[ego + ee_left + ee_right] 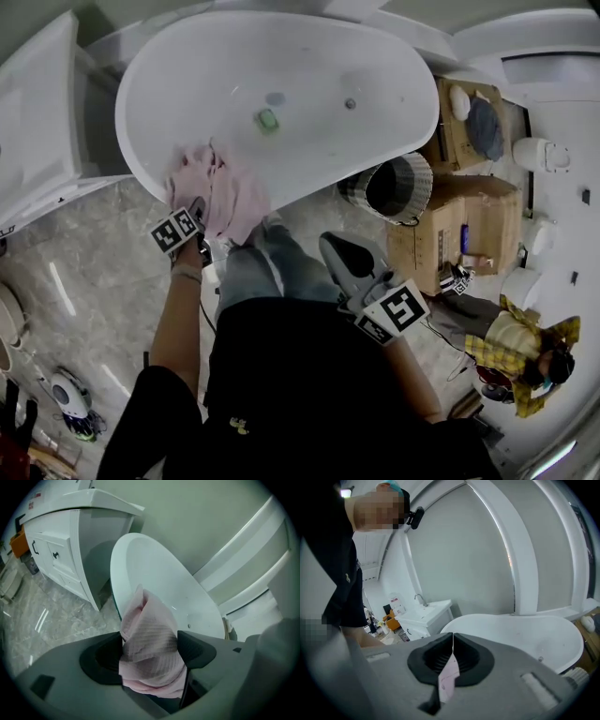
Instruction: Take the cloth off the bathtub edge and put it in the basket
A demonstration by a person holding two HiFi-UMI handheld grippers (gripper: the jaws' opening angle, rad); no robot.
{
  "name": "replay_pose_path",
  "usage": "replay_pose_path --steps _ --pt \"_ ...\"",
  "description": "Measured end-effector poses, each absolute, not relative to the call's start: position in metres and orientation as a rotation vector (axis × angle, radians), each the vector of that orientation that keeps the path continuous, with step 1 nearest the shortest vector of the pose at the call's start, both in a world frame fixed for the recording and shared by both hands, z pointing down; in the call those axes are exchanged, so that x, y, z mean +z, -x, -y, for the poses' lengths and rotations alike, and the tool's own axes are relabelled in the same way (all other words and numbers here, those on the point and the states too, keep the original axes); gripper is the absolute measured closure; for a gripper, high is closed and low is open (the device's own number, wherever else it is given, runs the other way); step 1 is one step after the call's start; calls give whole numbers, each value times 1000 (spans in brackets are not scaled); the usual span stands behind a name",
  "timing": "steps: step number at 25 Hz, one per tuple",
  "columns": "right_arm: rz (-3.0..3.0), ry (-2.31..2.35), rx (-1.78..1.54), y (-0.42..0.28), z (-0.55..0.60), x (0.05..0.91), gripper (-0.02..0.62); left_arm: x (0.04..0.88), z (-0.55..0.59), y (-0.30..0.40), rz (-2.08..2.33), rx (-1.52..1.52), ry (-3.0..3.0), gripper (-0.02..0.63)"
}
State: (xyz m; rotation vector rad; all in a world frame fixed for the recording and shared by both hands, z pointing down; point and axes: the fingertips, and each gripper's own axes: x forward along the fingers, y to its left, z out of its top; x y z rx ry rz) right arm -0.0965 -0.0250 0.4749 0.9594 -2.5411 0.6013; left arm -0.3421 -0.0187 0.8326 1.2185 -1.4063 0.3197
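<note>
Grip check: left tongs (151,651) wide open astride crumpled pink cloth (150,632) on white bathtub rim (127,124), seven o'clock; right tongs (452,654) shut. Bite deep into bunch before lifting.

The marbled grey floor (84,281) carries a white bathtub (319,66), a woven basket (424,171) just beside the tub, and cardboard boxes (487,225) next to that. A pink cloth (230,197) lies draped over the bathtub's near edge.

Head view: left claw (198,210) tips hid by cloth (231,193); green bit (268,119) in tub (314,161) unclear.
</note>
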Motion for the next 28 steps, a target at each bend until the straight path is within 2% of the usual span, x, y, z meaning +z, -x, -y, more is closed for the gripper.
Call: replay_pose_path --steps 6,28 --pt "2510 -1023 623 80 20 480 595 855 17 329 1321 289 -1187 245" --pt "2550 -1011 619 89 12 464 595 829 -2 325 1296 421 -1153 382"
